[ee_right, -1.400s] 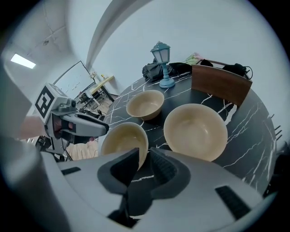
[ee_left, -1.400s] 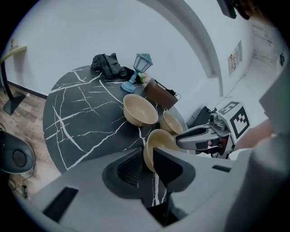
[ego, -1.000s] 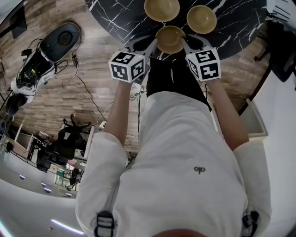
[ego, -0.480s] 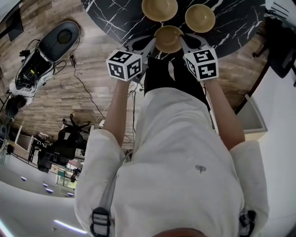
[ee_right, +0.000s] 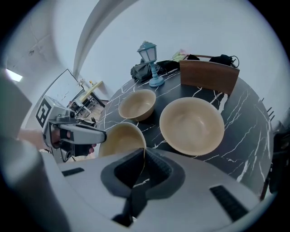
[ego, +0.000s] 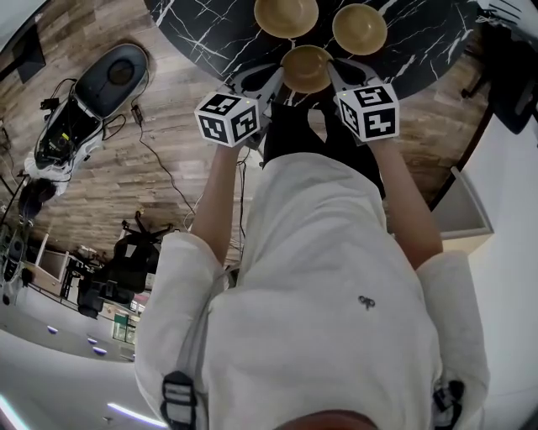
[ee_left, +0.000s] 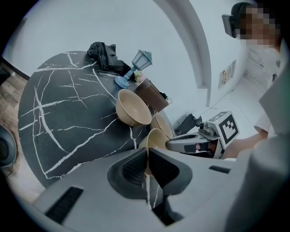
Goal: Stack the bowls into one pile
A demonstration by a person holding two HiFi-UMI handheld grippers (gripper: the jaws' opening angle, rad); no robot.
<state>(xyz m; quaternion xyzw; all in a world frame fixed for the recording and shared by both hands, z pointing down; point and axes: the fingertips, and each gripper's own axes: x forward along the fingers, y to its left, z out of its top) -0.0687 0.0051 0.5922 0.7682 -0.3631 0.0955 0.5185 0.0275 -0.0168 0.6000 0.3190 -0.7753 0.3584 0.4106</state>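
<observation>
The left claw [ee_left: 147,165] is clamping one side of the rim of the tan round bowl [ego: 306,67], with its pads pressing together on the thin wall. The right claw [ee_right: 144,165] is gripping the opposite side of the same rim. Its jaws have just been closing, and the rim is sitting between them.

This bowl is located at the near edge of the round black white-veined desk [ego: 210,25], directly in front of the person. A second tan bowl [ee_right: 192,124] is standing just beyond it on the right, and a third tan bowl [ee_right: 137,104] just beyond it on the left. A gap is showing between each of them and the gripped bowl.

Toward the far edge, beyond the bowls, a blue lantern-shaped lamp [ee_right: 149,63], a brown chair back [ee_right: 208,74] and a dark crumpled bundle [ee_left: 103,52] are standing.
</observation>
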